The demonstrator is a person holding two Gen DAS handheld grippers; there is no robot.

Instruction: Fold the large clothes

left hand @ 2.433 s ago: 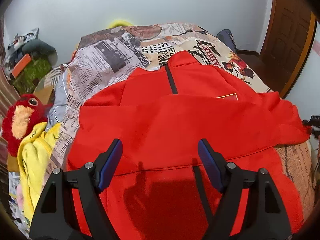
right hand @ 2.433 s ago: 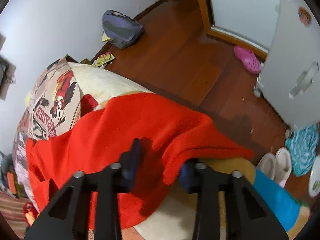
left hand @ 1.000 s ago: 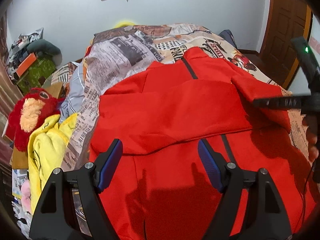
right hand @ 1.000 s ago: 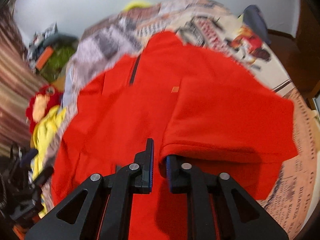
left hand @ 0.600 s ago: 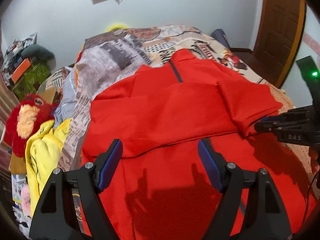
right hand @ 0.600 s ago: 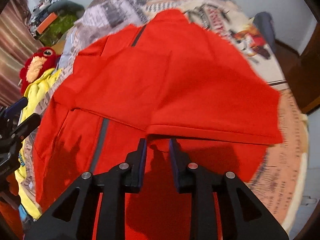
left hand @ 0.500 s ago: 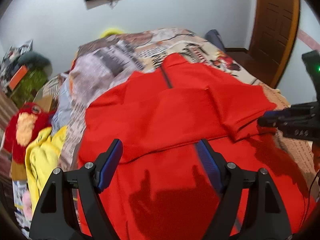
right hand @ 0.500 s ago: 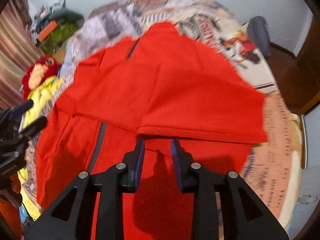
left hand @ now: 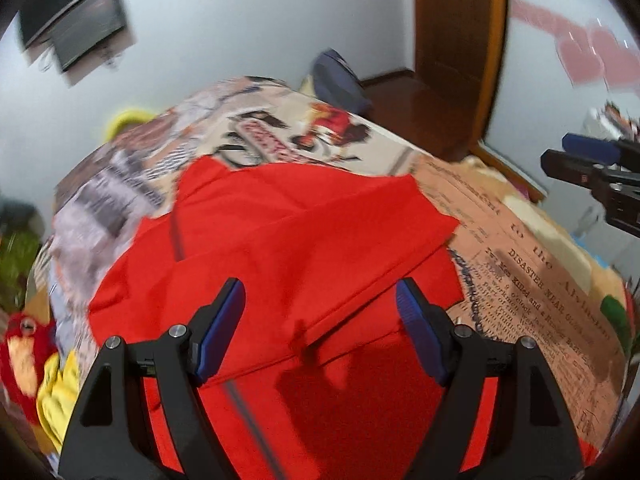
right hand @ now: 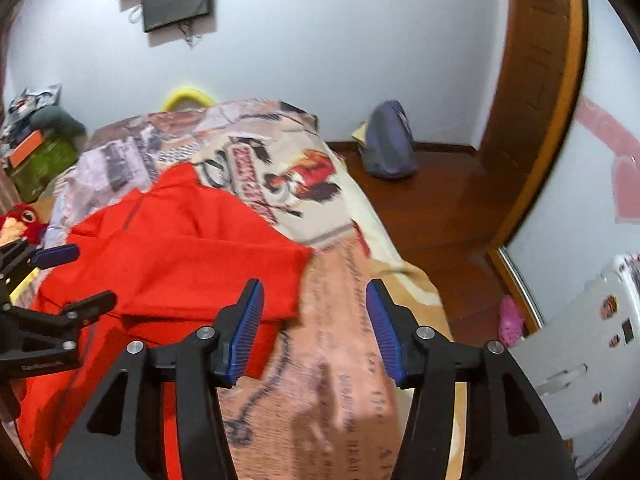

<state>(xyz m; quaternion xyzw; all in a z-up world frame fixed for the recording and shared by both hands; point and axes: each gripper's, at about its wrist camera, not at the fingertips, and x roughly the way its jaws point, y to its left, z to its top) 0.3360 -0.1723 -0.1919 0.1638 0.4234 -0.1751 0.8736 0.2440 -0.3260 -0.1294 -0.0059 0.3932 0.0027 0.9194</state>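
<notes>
A large red zip jacket (left hand: pixel 280 248) lies on the bed with both sleeves folded across its chest; it also shows in the right wrist view (right hand: pixel 180 256). My left gripper (left hand: pixel 320 320) is open and empty, held above the jacket's lower half. My right gripper (right hand: pixel 314 324) is open and empty, above the bed cover just right of the folded sleeve's edge. The right gripper also shows at the right edge of the left wrist view (left hand: pixel 592 168), and the left gripper at the left edge of the right wrist view (right hand: pixel 60 280).
The bed (right hand: pixel 352 344) has a newspaper-print cover. A red plush toy (left hand: pixel 20 344) and yellow cloth (left hand: pixel 56 388) lie at its left side. A blue-grey bag (right hand: pixel 388 144) sits on the wooden floor by the door (right hand: pixel 536 100). A white cabinet (right hand: pixel 584 356) stands at right.
My right gripper let go of the right sleeve after laying it across the jacket, opened wide and drew back to the right. The left view swung to the right.
</notes>
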